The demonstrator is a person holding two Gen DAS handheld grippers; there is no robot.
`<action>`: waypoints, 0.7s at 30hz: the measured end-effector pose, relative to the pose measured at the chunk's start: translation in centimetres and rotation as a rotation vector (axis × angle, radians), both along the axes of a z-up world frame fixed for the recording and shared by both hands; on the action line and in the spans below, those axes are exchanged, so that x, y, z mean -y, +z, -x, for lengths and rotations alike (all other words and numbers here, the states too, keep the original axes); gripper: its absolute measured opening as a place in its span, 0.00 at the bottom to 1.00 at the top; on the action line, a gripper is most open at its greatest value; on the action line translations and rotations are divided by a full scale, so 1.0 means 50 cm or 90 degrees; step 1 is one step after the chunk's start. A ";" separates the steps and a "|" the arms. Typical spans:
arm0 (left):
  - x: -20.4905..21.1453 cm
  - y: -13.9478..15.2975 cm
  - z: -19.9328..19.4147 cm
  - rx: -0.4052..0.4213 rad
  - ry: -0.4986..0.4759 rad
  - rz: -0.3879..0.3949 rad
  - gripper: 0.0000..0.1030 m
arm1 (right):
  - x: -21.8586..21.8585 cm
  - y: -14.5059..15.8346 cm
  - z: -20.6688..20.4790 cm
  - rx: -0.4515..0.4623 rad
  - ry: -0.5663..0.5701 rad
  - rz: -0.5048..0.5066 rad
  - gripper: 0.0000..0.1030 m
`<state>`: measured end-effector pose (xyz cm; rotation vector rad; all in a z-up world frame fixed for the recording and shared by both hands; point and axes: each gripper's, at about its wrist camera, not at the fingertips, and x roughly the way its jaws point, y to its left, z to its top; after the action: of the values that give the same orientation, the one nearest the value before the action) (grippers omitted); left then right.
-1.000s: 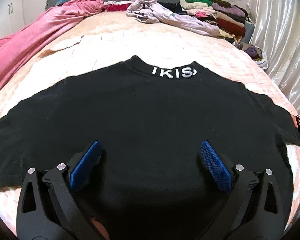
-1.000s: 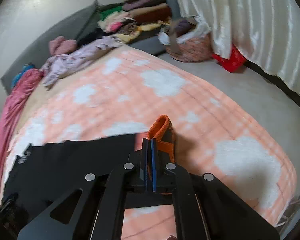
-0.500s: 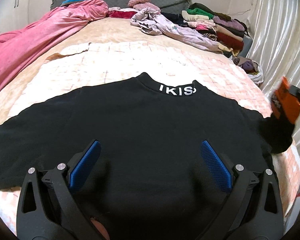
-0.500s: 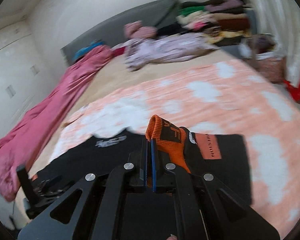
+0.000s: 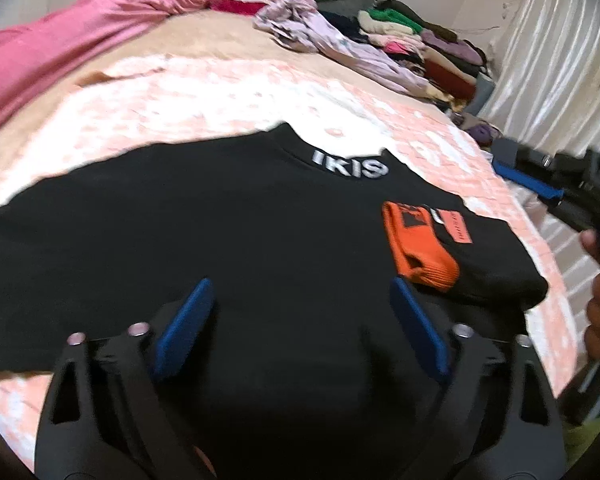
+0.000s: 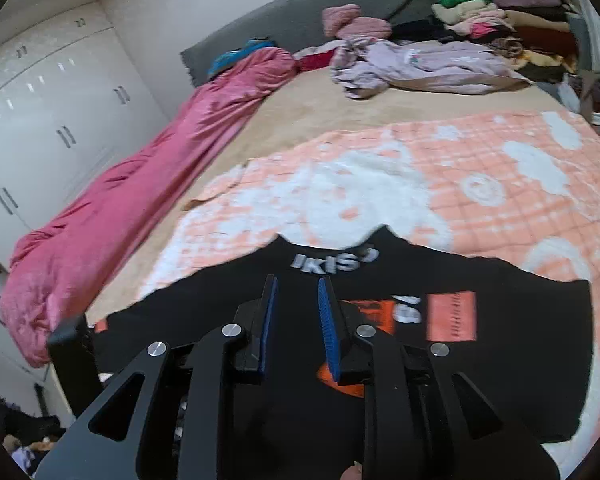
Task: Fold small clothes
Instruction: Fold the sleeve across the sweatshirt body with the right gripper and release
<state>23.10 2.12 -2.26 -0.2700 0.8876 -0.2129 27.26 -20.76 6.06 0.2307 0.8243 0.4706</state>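
Observation:
A black top point(image 5: 220, 240) with white collar lettering lies flat on the bed, also in the right wrist view point(image 6: 520, 340). Its right sleeve is folded inward, and the orange cuff point(image 5: 420, 244) rests on the body of the top; it also shows in the right wrist view point(image 6: 374, 312). My left gripper point(image 5: 300, 320) is open and empty over the lower hem. My right gripper point(image 6: 296, 320) is open and empty above the folded sleeve; it shows at the right edge of the left wrist view point(image 5: 540, 188).
A peach and white blanket point(image 6: 480, 184) covers the bed. A pink quilt point(image 6: 140, 184) lies along the left. A lilac garment point(image 6: 420, 64) and a stack of folded clothes point(image 6: 500, 12) sit at the far end. White curtains point(image 5: 560, 40) hang at the right.
My right gripper carried the orange-cuffed sleeve inward over the top, then opened and let it go. The left gripper stayed open over the hem.

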 end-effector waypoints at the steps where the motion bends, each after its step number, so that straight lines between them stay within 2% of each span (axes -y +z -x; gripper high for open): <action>1: 0.007 -0.004 -0.002 -0.005 -0.007 0.006 0.68 | 0.009 -0.007 0.001 -0.001 -0.009 0.009 0.20; 2: 0.021 -0.008 -0.007 -0.013 -0.023 0.017 0.60 | 0.025 -0.015 0.004 -0.001 -0.022 0.018 0.20; 3: 0.037 -0.011 -0.010 -0.022 -0.039 0.029 0.58 | 0.046 -0.026 0.009 -0.002 -0.039 0.033 0.22; 7: 0.105 -0.028 -0.033 -0.074 -0.097 0.106 0.58 | 0.135 -0.063 0.032 -0.007 -0.102 0.072 0.29; 11: 0.153 -0.039 -0.074 -0.100 -0.093 0.129 0.58 | 0.194 -0.081 0.063 -0.001 -0.132 0.087 0.33; 14: 0.178 -0.064 -0.108 -0.146 -0.063 0.133 0.59 | 0.229 -0.085 0.087 0.008 -0.147 0.094 0.35; 16: 0.185 -0.062 -0.112 -0.137 -0.048 0.130 0.48 | 0.241 -0.084 0.101 0.018 -0.153 0.101 0.35; 18: 0.191 -0.060 -0.113 -0.134 -0.036 0.130 0.11 | 0.251 -0.083 0.109 0.025 -0.160 0.106 0.35; 21: 0.192 -0.053 -0.106 -0.118 -0.042 0.133 0.07 | 0.266 -0.084 0.115 0.024 -0.171 0.095 0.35</action>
<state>28.38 -7.46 -4.89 -0.4606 1.0603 -0.3478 21.51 -34.06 1.88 0.1902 0.7744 0.1604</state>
